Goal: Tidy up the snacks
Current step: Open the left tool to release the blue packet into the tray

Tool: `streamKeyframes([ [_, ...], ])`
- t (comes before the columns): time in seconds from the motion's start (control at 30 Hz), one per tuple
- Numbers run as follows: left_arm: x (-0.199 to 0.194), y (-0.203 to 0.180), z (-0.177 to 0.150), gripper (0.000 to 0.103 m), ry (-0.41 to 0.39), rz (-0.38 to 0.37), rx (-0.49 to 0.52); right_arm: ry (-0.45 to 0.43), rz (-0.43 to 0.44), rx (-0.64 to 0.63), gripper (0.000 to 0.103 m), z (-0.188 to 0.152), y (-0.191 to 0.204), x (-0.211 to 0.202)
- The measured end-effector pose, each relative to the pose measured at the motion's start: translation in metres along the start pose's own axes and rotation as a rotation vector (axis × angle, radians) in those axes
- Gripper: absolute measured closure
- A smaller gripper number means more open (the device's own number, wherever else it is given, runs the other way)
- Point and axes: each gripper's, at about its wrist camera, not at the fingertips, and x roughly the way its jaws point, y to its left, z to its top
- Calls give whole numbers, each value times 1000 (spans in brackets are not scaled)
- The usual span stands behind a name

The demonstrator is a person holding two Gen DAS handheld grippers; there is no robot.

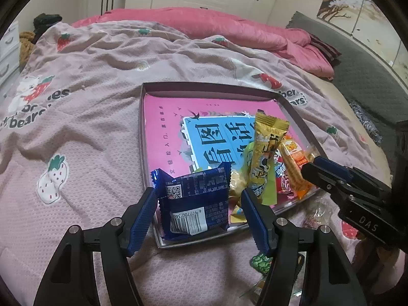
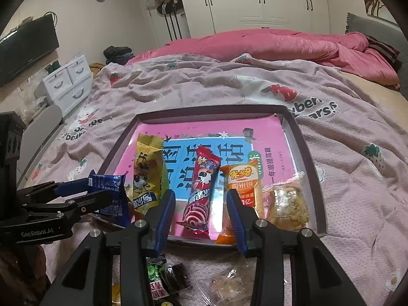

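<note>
A shallow box tray (image 1: 209,86) with a pink and blue printed floor lies on the bed; its far rim (image 2: 211,109) shows in the right wrist view too. My left gripper (image 1: 198,193) is open around a dark blue packet (image 1: 196,199) lying over the tray's near left corner, with a gap at the right pad. My right gripper (image 2: 200,195) is open astride a red packet (image 2: 201,191) lying in the tray, pads clear of it. Beside it lie a yellow packet (image 2: 148,173), an orange packet (image 2: 242,181) and a clear packet (image 2: 288,206).
Loose snacks lie on the strawberry-print bedspread in front of the tray: a green packet (image 2: 154,271), a dark packet (image 2: 176,278) and a clear wrapped one (image 2: 229,283). A pink quilt (image 2: 255,43) is heaped at the far side. White drawers (image 2: 68,81) stand left of the bed.
</note>
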Motion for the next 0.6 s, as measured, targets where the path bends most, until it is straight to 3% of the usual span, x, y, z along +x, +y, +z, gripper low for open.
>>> streamKeyframes([
  [0.6, -36, -1, 5, 32, -101, -16, 0, -66, -27, 51, 56, 2, -28, -36],
])
